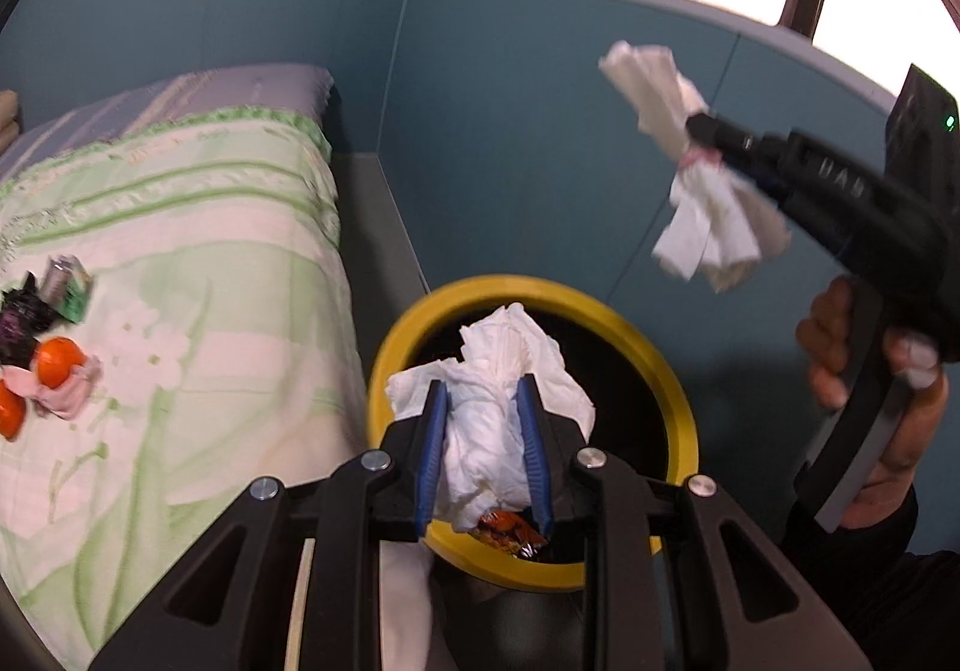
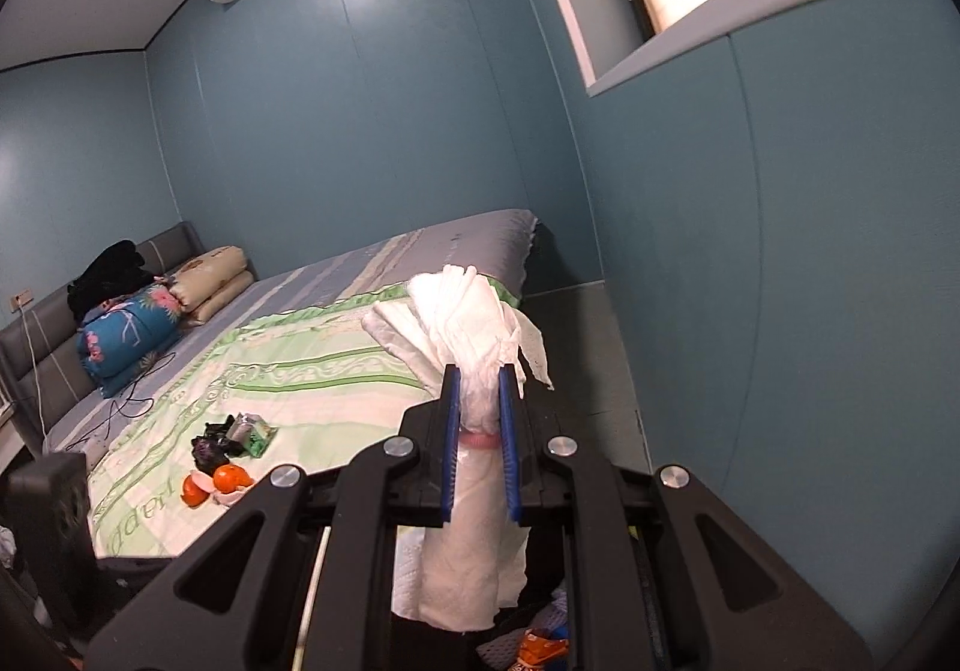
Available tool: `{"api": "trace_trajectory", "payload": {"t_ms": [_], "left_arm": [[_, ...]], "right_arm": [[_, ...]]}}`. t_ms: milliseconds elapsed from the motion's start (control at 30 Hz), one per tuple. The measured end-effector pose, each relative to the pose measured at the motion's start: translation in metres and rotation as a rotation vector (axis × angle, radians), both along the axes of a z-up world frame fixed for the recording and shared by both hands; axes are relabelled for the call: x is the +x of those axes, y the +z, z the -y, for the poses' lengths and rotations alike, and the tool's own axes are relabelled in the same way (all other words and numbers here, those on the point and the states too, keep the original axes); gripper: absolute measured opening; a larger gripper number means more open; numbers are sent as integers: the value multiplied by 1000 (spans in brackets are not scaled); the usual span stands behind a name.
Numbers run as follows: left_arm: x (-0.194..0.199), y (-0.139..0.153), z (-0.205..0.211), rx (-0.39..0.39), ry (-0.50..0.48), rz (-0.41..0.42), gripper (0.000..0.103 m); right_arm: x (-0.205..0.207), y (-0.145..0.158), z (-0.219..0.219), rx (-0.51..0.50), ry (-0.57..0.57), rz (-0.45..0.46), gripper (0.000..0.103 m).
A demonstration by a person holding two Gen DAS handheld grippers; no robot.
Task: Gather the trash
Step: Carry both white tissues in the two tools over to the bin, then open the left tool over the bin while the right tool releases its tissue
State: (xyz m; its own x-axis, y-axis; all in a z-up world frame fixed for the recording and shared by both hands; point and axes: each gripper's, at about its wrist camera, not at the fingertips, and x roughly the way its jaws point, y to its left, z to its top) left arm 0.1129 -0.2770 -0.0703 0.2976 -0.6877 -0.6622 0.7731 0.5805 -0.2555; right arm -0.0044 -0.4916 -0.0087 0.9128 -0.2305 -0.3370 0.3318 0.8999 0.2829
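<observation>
My left gripper (image 1: 483, 386) is shut on a crumpled white tissue (image 1: 495, 407), held right above the yellow-rimmed trash bin (image 1: 672, 371). An orange wrapper (image 1: 510, 530) lies inside the bin. My right gripper (image 2: 480, 371) is shut on a second wad of white tissue (image 2: 462, 323). In the left wrist view that tissue (image 1: 696, 179) hangs in the right gripper (image 1: 699, 125), up and to the right of the bin. More trash lies on the bed: orange peels (image 1: 57, 362), a black wrapper (image 1: 21, 320) and a green carton (image 1: 66, 287).
The bed (image 1: 198, 263) with a green floral cover stands left of the bin. A blue wall (image 1: 510, 143) and a window sill (image 1: 690, 5) are behind it. Pillows (image 2: 210, 281), a folded blue quilt (image 2: 129, 341) and a cable (image 2: 129, 392) lie at the bed's head.
</observation>
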Motion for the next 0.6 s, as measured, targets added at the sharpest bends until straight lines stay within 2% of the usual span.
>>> {"api": "trace_trajectory", "payload": {"t_ms": [200,600], "left_arm": [[1,-22,17,37,-25,-40,23],[-3,-42,27,66,-46,-100,23]], "right_arm": [[3,-7,6,21,2,-21,12],[9,-15,10,37,4,-45,12]]}}
